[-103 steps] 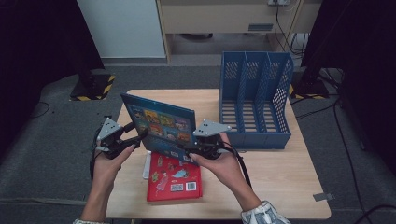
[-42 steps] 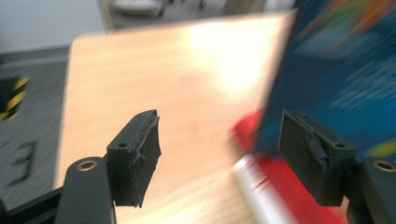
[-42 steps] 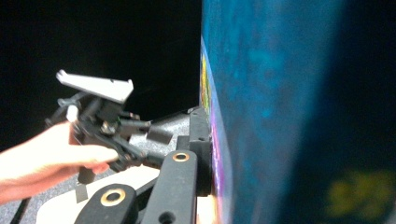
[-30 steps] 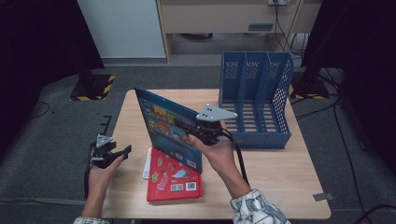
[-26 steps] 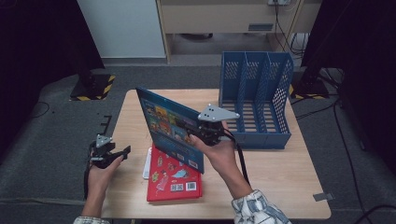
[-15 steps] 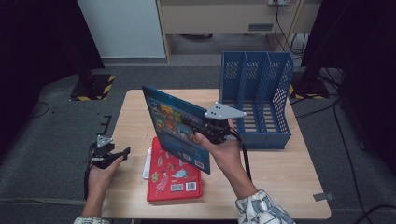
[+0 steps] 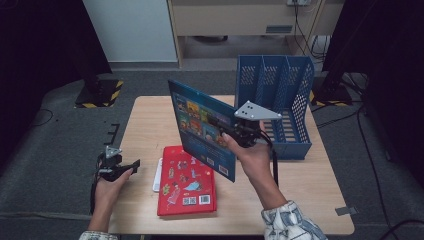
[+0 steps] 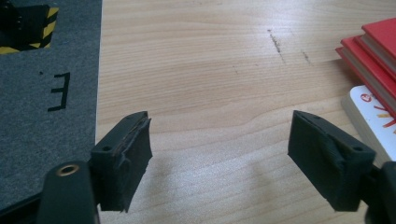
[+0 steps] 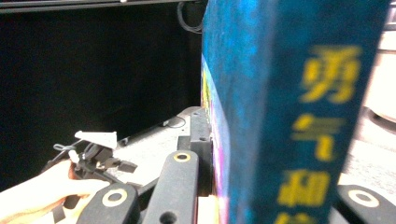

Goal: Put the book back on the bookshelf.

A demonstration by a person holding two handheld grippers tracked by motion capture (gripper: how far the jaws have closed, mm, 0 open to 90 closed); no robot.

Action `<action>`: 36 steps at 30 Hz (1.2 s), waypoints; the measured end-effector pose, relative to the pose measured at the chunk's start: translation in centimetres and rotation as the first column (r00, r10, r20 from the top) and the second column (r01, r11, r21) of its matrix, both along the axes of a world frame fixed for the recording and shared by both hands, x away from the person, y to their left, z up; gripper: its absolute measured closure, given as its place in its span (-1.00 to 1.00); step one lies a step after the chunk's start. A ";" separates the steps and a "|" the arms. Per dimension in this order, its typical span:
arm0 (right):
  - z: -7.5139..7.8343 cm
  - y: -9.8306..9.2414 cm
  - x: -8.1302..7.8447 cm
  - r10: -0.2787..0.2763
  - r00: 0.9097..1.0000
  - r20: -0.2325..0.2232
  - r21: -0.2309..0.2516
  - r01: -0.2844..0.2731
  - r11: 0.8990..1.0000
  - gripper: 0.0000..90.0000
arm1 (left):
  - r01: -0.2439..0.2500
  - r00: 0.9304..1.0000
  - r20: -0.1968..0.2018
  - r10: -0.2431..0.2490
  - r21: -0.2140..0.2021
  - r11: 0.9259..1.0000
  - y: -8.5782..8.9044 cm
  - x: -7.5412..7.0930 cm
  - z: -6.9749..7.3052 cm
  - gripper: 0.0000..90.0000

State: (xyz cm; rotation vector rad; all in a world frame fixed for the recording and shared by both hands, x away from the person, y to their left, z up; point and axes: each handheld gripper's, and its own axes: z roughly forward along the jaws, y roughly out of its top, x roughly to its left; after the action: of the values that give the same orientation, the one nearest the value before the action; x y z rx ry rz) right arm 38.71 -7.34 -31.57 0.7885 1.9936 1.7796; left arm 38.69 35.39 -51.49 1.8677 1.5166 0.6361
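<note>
My right gripper [image 7: 240, 137] is shut on a blue picture book [image 7: 202, 127], held upright above the table middle, just left of the blue file rack [image 7: 274, 107]. In the right gripper view the book's spine [image 9: 299, 112] with yellow characters stands close up, a black jaw pressed against its cover. My left gripper [image 7: 131, 165] rests at the table's left front edge; its jaws have just been opening and stand open over bare wood, pads [image 8: 128, 156] apart with nothing between them. A red book [image 7: 187, 182] lies flat on the table below the held one.
A white book [image 8: 373, 112] peeks out under the red stack [image 8: 373, 51]. The wooden table [image 7: 150, 125] has bare surface at left and far right. Grey carpet floor [image 8: 46, 93] surrounds it, with a black-and-yellow block [image 7: 97, 92] beyond the left corner.
The right gripper has carried the blue book rightward and a little up, closer to the file rack. The left gripper, which earlier held the book's other edge, stays at the table's left edge.
</note>
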 end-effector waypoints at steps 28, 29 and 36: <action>2.4 -5.2 1.2 -0.137 0.990 -0.027 0.081 0.139 0.987 0.84 | 0.034 0.995 -0.090 -0.031 0.030 0.999 -0.7 0.5 -1.6 -0.89; 2.5 -5.3 1.2 -0.140 0.990 -0.026 0.081 0.142 0.987 0.84 | 0.037 0.995 -0.091 -0.034 0.035 0.999 -0.7 0.5 -1.6 -0.89; 2.8 -6.1 1.2 -0.159 0.987 -0.029 0.094 0.161 0.983 0.84 | 0.037 0.995 -0.089 -0.034 0.040 0.999 -0.7 0.5 -1.6 -0.90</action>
State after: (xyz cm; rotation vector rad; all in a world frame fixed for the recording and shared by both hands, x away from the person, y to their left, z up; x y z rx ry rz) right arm 39.92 -13.39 -28.82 0.9728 1.8133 1.7907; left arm 39.24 34.66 -53.11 1.9731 1.5330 0.5797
